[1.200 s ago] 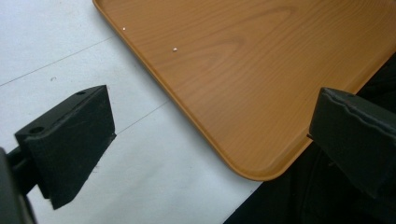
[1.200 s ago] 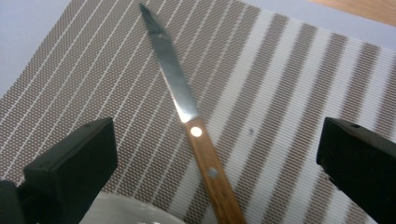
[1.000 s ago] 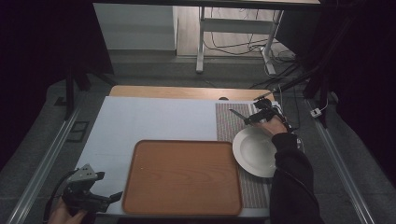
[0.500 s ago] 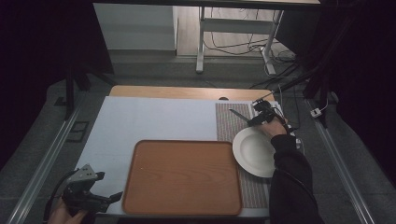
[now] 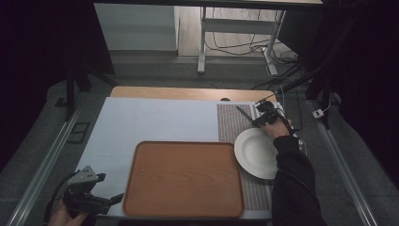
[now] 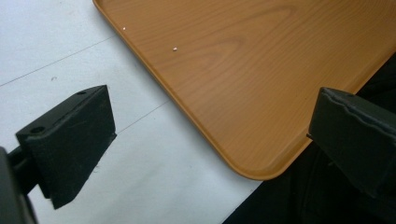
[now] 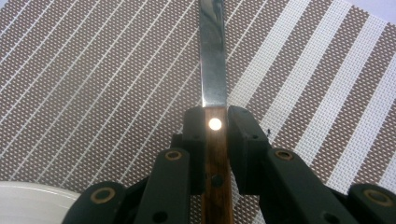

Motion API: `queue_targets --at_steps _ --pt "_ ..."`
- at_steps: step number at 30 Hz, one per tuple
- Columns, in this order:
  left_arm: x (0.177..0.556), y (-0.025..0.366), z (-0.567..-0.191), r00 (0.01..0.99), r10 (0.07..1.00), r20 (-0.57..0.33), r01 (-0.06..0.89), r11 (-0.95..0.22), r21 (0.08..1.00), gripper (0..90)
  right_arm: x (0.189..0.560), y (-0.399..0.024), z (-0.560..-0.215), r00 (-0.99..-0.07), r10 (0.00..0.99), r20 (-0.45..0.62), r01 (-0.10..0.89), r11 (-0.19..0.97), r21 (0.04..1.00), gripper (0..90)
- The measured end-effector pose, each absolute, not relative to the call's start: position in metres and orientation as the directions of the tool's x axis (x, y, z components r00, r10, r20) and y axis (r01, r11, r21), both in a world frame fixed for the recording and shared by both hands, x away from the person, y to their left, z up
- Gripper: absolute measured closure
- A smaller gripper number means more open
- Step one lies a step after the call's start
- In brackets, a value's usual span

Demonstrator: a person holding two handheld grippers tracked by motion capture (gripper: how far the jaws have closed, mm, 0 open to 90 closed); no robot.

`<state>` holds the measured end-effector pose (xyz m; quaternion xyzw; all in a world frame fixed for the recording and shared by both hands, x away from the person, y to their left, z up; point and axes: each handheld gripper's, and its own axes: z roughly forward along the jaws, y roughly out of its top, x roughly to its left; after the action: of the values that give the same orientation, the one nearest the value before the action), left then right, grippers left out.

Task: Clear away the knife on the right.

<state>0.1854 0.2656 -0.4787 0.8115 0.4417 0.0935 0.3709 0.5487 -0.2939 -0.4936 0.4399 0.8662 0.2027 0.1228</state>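
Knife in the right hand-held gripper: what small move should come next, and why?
Probably lower the knife onto the striped mat beside the plate and open. The right hand-held gripper is shut on its wooden handle, blade pointing out over the mat, with the plate's rim close by. The tray is bare, so it could go there instead.
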Motion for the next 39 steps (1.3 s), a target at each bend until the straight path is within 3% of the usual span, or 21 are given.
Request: queue_targets --at_steps 7,23,39 --pt "0.185 0.266 -0.479 0.593 0.786 -0.174 0.645 -0.334 0.687 0.8 0.548 -0.303 -0.491 -0.560 0.824 -0.083 0.714 0.531 0.456 77.7" --pt "0.185 0.266 -0.479 0.593 0.787 -0.172 0.644 -0.335 0.687 0.9 0.537 -0.346 -0.471 -0.444 0.893 -0.068 0.749 0.412 0.518 77.7" --pt "0.186 0.266 -0.479 0.592 0.786 -0.177 0.646 -0.332 0.687 1.0 0.507 -0.346 -0.448 -0.451 0.891 -0.053 0.726 0.400 0.560 77.7"
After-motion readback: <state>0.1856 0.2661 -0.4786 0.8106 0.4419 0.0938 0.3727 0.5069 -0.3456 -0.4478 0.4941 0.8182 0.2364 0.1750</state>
